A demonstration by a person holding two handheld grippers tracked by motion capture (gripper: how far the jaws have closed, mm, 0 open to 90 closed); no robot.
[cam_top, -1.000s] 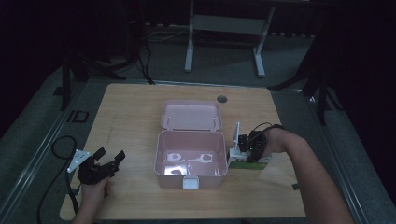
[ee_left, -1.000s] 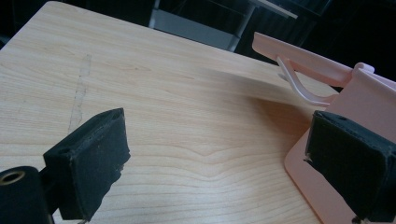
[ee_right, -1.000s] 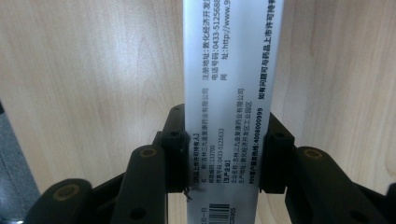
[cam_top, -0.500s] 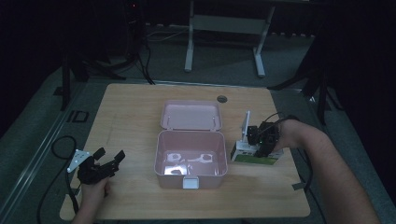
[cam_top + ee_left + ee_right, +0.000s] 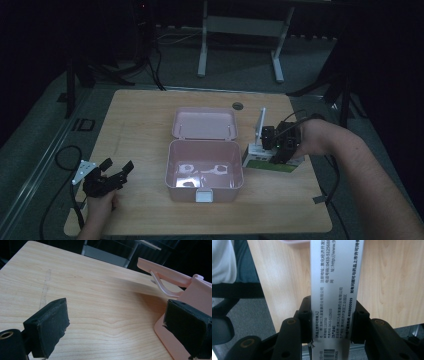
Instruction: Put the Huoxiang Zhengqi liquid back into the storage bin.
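Note:
An open pink lunch box (image 5: 204, 146) sits mid-table, its lid (image 5: 205, 122) laid back behind it and pale shapes on its floor. To its right my right gripper (image 5: 273, 144) is shut on a white and green printed carton (image 5: 270, 164), held above the table with a white panel (image 5: 260, 125) standing up at its left end. In the right gripper view the carton (image 5: 334, 277) runs forward between the pads of the right gripper (image 5: 332, 320). My left gripper (image 5: 118, 168) rests open and holds nothing at the table's left front. The left gripper (image 5: 117, 325) faces the pink box (image 5: 197, 292).
A round cable port (image 5: 237, 106) lies behind the lid. The wooden table (image 5: 140, 125) ends close to the right hand's forearm (image 5: 350, 160). A cable loops on the floor (image 5: 60, 155) left of the table. Dark stands and a white frame (image 5: 240, 30) are beyond the far edge.
The right hand has risen and drifted slightly right, carrying the carton up off the table. The left gripper has stayed in place.

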